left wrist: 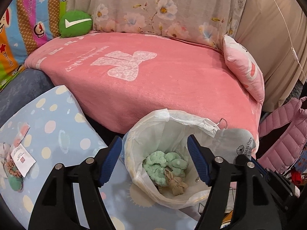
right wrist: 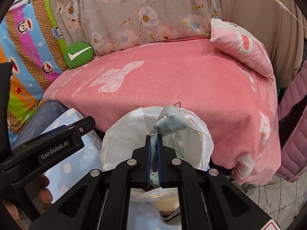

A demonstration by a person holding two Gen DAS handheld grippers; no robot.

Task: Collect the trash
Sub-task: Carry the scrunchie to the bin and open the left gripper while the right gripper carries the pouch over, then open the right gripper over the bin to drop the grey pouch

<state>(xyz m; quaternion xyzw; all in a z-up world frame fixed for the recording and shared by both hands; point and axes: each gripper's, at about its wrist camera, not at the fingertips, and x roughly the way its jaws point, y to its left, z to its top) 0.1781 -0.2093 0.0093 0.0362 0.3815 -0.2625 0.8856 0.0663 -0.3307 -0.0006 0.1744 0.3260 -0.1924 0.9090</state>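
Note:
A bin lined with a white plastic bag (left wrist: 191, 118) stands in front of the pink sofa seat; it also shows in the right wrist view (right wrist: 207, 140). Inside lie a green fluffy cloth (left wrist: 163, 163) and a knotted beige scrap (left wrist: 175, 185). My right gripper (right wrist: 154, 140) is shut on a grey printed cloth pouch (right wrist: 170, 123), held over the bin's opening; the pouch shows at the bin's right rim in the left wrist view (left wrist: 238, 143). My left gripper (left wrist: 154, 141) is open and empty above the bin. More scraps and a white paper packet (left wrist: 23, 158) lie on the blue dotted table (left wrist: 51, 126).
The pink blanket (left wrist: 153, 88) covers the sofa seat behind the bin. A green check-mark cushion (left wrist: 74, 24) and a pink pillow (left wrist: 243, 67) sit on it. A pink puffer jacket (left wrist: 284, 138) hangs at the right. The left gripper's body (right wrist: 48, 149) shows at the left of the right wrist view.

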